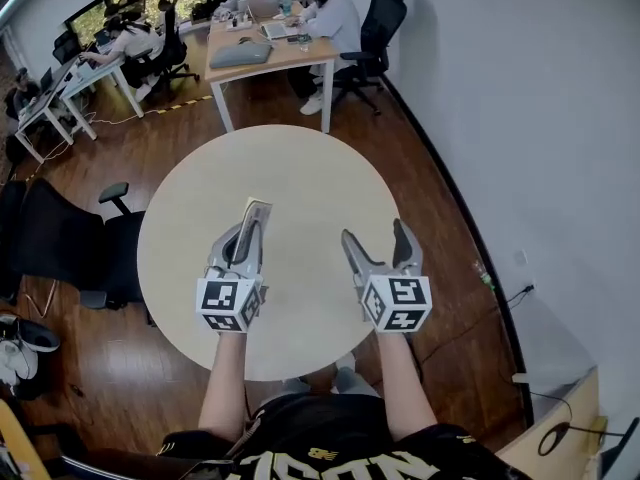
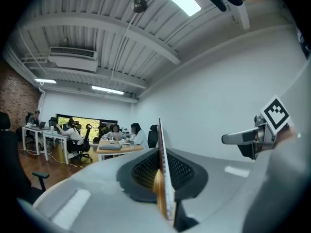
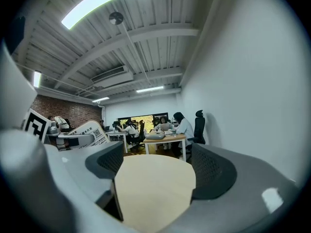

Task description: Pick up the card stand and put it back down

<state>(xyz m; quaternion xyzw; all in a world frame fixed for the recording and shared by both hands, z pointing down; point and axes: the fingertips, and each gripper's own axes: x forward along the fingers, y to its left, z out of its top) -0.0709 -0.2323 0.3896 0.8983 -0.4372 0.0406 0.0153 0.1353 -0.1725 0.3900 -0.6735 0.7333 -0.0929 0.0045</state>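
Observation:
The card stand (image 1: 257, 211) is a thin white card with print. My left gripper (image 1: 249, 220) is shut on it, over the left part of the round beige table (image 1: 300, 173). In the left gripper view the card stand (image 2: 161, 152) shows edge-on, upright, pinched between the two jaws. Whether its lower edge touches the table is hidden. My right gripper (image 1: 374, 233) hovers open over the right part of the table, with nothing between its jaws. From the right gripper view, the card stand (image 3: 93, 133) shows at the left in the left gripper (image 3: 73, 141).
A black office chair (image 1: 95, 248) stands close to the table's left edge. Behind the table is a wooden desk (image 1: 270, 58) with people seated at it and another chair (image 1: 375, 28). A white wall (image 1: 540, 118) runs along the right.

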